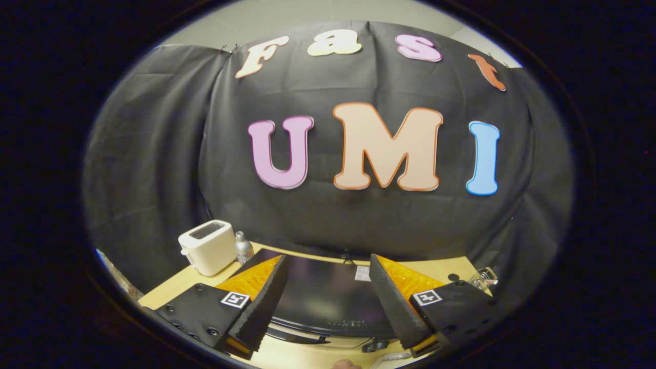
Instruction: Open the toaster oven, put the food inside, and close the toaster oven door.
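A white toaster (207, 246) and a metal can (243, 248) stand at the table's (169, 287) far left; the gripper (328, 266) (fingers spread, holding nothing) hovers above the black toaster oven (328, 300), seen between them.

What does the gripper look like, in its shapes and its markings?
The gripper has two wedge-shaped fingers with a finely ribbed inner surface. Each finger sits on a flat dark block with small round screw holes. Each block bears a square black-and-white marker tag.
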Tool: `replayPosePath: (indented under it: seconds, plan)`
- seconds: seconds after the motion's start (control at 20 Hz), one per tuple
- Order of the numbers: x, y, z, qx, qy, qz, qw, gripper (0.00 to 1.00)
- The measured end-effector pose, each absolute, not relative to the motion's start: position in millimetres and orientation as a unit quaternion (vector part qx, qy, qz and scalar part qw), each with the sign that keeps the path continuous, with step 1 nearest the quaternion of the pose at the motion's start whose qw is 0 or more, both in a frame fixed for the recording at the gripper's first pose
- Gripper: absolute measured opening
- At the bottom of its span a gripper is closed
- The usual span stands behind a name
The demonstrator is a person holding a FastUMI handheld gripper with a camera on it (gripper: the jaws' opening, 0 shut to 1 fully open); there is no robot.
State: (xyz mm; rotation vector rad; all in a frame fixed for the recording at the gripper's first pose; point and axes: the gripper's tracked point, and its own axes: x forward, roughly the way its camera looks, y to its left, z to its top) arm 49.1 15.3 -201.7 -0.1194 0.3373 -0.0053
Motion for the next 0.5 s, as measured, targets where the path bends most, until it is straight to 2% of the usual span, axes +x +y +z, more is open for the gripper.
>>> replayPosePath:
  seconds: [0.25,0.5]
  plan:
    - [44,32,-273,-0.072,0.236,0.007,0.969,0.99]
    - [32,42,-309,-0.081,0.268,0.014,0.96,0.99]
